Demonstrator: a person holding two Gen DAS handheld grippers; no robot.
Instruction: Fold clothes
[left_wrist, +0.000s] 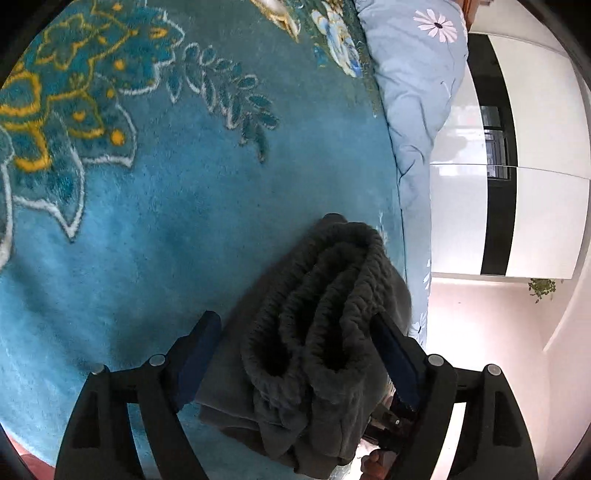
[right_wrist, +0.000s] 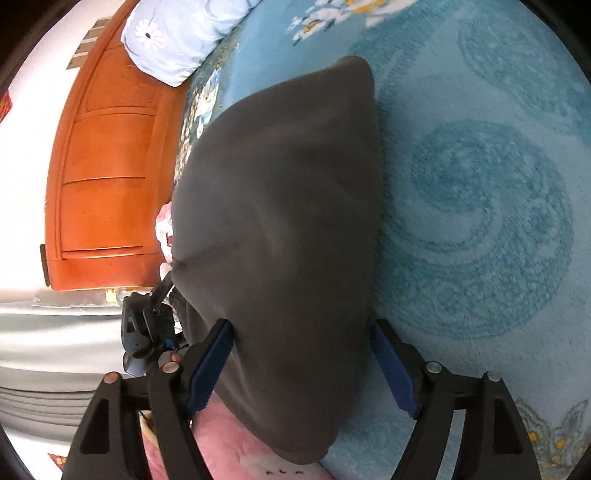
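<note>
Left gripper: jaws apart, straddling the ribbed waistband end of the dark grey garment. One blue pad sits clear of the cloth on the blanket side; the other lies against or just beside the outer fold, contact unclear. No squeeze visible

Right gripper: jaws apart either side of the garment's smooth folded face. Near pad touches or nearly touches the cloth edge, far pad stands off it. Reads as let go, not clamped

Garment: folded into a compact bundle, several layers stacked at the waistband, lying on the teal patterned blanket. It sits at the blanket's edge, on the side nearest the orange wooden headboard; a pale blue flowered pillow lies further along the same edge. A pink cloth shows under the garment's near end

Step, as judged: fold finished or nearly so, bundle being set down and released

Next move calls for: backing both grippers straight off without snagging the loose layers, then checking the stack holds its shape, or pressing it flat
</note>
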